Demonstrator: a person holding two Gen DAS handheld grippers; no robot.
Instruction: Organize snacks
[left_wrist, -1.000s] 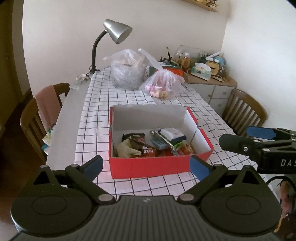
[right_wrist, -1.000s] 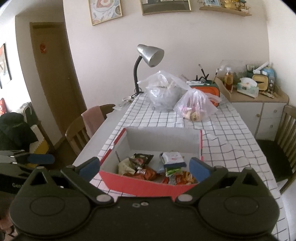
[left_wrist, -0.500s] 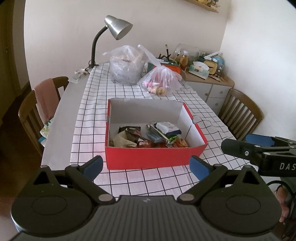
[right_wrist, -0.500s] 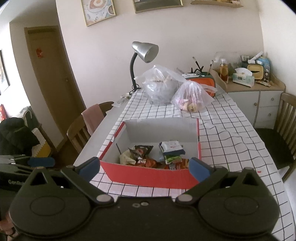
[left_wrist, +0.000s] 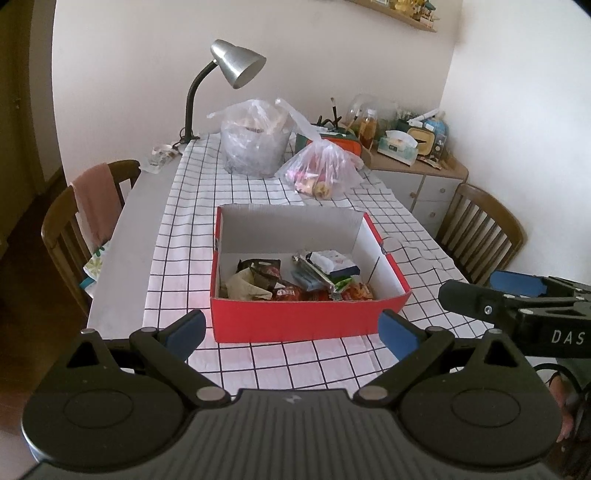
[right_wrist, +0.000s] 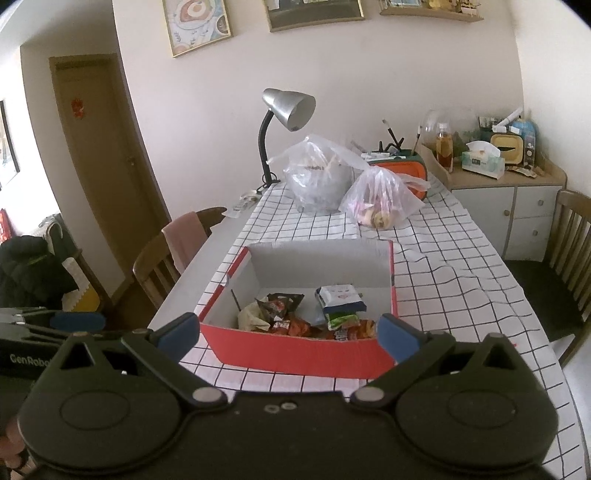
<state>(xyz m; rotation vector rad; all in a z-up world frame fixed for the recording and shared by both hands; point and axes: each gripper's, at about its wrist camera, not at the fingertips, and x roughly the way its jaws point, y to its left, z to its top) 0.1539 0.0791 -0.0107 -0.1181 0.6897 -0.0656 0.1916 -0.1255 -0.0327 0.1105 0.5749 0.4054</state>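
Snacks (left_wrist: 295, 280) lie in a heap inside the red box (left_wrist: 303, 325), which sits on the checked cloth (left_wrist: 192, 236) near the front edge of the worktop (left_wrist: 122, 266). I can see a dark wrapper, a pale crumpled one, a white and blue packet (right_wrist: 341, 299) on top, and some orange packs pressed against the front wall. They are all jumbled up at the front half, and the back half of the box is bare. Two clear bags stand well apart from the box, toward the far edge: a big bag (left_wrist: 255, 144) and a smaller bag (left_wrist: 321, 173) with pink and yellow things inside. So I think some snacks are already in the box, but they are not neat yet, and the bags may hold more to sort. The left claw (left_wrist: 291, 328) is spread wide and holds nothing. The right claw (right_wrist: 288, 334) is spread wide too, with nothing in it. Both hang in front of the box, not touching it.
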